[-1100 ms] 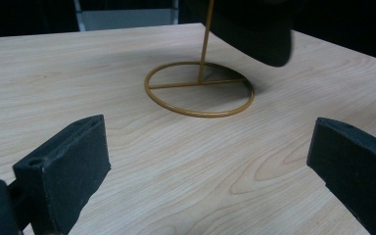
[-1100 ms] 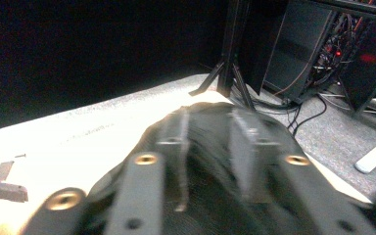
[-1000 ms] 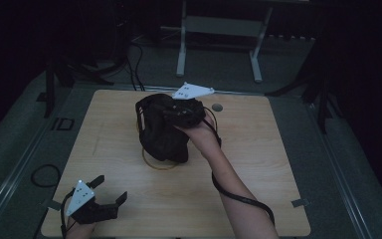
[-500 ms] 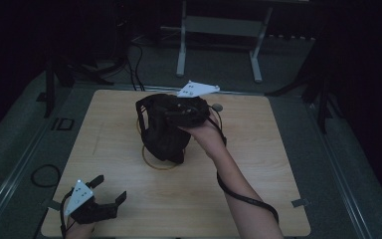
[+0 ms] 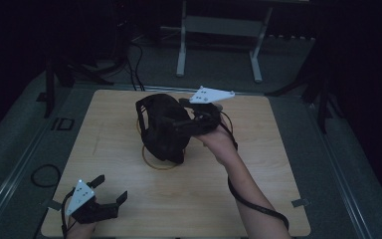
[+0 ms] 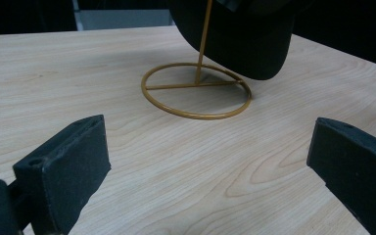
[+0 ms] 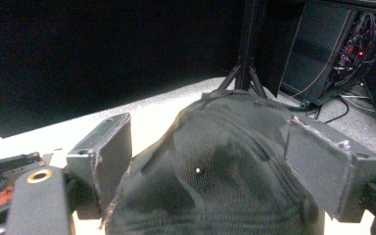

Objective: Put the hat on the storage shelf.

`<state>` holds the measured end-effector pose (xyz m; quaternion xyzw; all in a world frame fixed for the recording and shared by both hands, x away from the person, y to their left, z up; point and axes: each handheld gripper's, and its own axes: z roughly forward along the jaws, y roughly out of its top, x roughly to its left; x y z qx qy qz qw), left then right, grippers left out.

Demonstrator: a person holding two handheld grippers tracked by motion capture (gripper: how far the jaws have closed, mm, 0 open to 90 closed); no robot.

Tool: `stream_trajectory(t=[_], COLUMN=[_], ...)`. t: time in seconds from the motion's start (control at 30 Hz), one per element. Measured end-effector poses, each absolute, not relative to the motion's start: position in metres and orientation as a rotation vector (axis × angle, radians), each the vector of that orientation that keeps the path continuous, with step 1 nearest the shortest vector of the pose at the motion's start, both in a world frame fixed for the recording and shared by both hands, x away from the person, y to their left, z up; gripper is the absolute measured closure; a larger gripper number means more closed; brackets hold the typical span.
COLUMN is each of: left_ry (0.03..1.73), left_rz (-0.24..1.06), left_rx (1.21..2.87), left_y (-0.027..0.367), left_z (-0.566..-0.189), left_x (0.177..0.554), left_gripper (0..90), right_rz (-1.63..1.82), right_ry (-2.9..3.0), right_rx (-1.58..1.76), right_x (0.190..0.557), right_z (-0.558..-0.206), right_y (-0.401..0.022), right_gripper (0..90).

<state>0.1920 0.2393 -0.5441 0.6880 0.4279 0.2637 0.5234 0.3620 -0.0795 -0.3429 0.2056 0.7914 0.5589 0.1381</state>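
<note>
A black mesh cap hangs on a gold wire stand near the middle of the wooden table. My right gripper reaches in from the right at the cap's crown. In the right gripper view its jaws have just been opening and stand wide apart, with the cap between them and the pads not pressing on it. My left gripper rests at the table's front left corner, open and holding nothing. In the left gripper view the stand's ring base and the cap's brim lie ahead of its jaws.
A metal frame leg and cables sit on the dark floor beyond the table's far edge. A cable trails from the right gripper along the forearm. Bare wood lies between the left gripper and the stand.
The right gripper has shifted to the right and its jaws have spread apart from the cap. The cap stays on the stand. The left gripper has not moved.
</note>
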Motion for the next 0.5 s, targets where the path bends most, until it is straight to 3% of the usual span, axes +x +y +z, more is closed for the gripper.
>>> stream_trajectory(t=[0.5], left_ry=[1.020], left_rz=[0.611], left_rx=[1.658], left_y=[0.236], left_z=[-0.547], left_x=[0.191], left_gripper=[2.4], right_rz=[1.556], right_ry=[2.323], right_rx=[0.609], right_x=[0.353], right_z=[-0.373], right_y=[-0.107], right_gripper=[13.9])
